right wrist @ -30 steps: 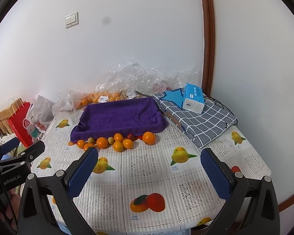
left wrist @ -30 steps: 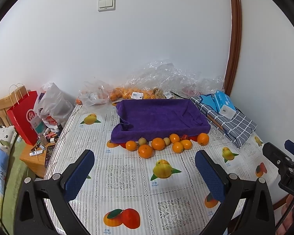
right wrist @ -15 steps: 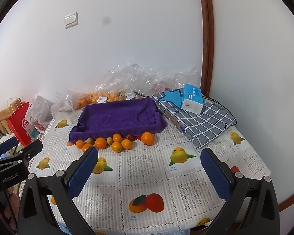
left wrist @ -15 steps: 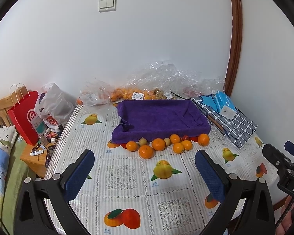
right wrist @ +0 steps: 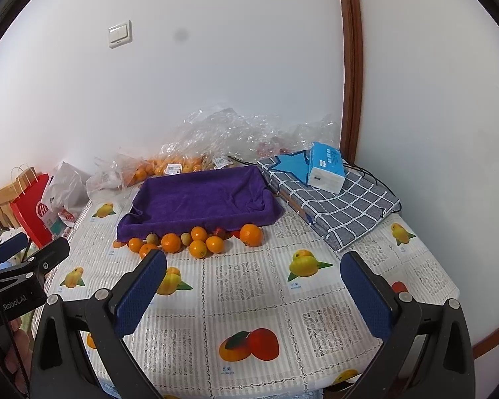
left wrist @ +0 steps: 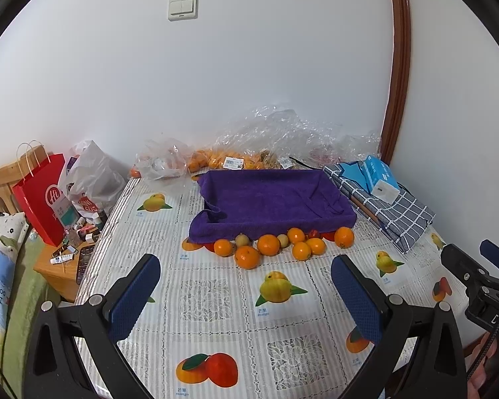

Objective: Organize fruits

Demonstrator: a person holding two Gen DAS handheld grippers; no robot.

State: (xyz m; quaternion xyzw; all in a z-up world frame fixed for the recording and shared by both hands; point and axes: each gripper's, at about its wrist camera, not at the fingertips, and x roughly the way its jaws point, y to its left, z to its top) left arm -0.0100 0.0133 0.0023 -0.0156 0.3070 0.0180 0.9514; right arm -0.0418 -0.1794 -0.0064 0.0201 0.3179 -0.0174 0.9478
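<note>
Both grippers hang over the near part of the counter (left wrist: 216, 302), which wears a fruit-print cloth. The left gripper (left wrist: 246, 286) has its jaws spread wide and empty, and the right gripper (right wrist: 252, 286) likewise stands released with nothing between its blue pads (right wrist: 139, 296). The fruits lie well ahead of both: a loose row of oranges (left wrist: 268, 244) with a few small pale-green fruits (left wrist: 242, 240) among them, on the cloth right against the front edge of a tray lined with a purple towel (left wrist: 272, 196). Behind the tray, against the wall, lie crumpled clear plastic bags (left wrist: 282, 133), some holding more oranges. To the tray's right, a blue tissue pack (right wrist: 327, 167) rests on a folded checked cloth (right wrist: 342, 206).
</note>
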